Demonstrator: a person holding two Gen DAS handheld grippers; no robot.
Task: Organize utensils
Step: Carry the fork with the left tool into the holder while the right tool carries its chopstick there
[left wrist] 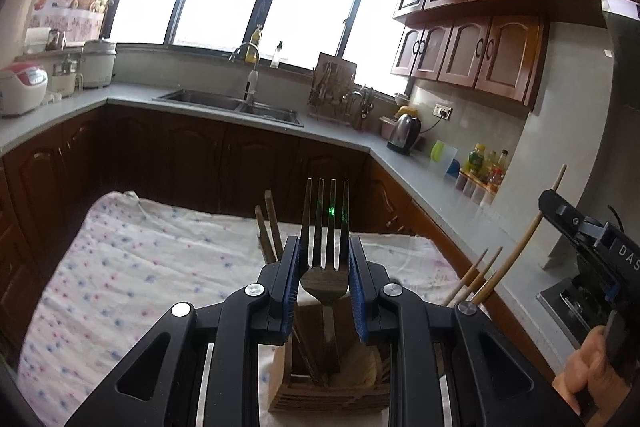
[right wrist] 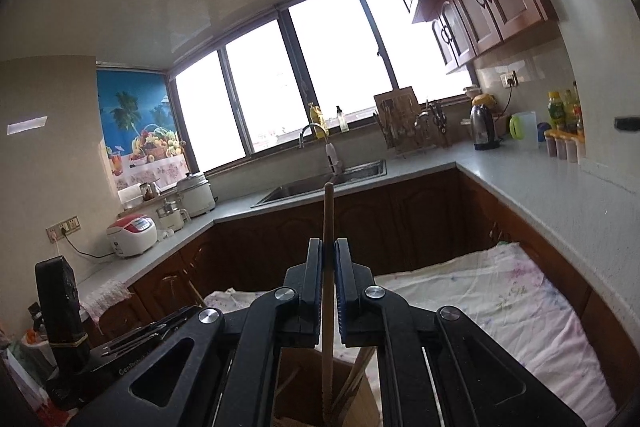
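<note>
My left gripper (left wrist: 324, 255) is shut on a metal fork (left wrist: 325, 227), tines up, its handle reaching down into a wooden utensil holder (left wrist: 304, 387) on the cloth-covered table (left wrist: 140, 267). Dark chopsticks (left wrist: 268, 227) and a wooden spoon stand in the holder. My right gripper (right wrist: 328, 255) is shut on a long wooden stick (right wrist: 328, 211), upright, its lower end inside the holder (right wrist: 360, 407). In the left wrist view the right gripper (left wrist: 560, 211) is at the far right holding that stick (left wrist: 516, 251) beside other wooden sticks (left wrist: 476, 279).
The table carries a white flowered cloth (right wrist: 500, 303). Grey counters wrap around with a sink (left wrist: 232, 103), kettle (left wrist: 404, 131), rice cookers (left wrist: 20, 87), a dish rack (left wrist: 336, 95) and bottles (left wrist: 484, 167). Dark cabinets stand below.
</note>
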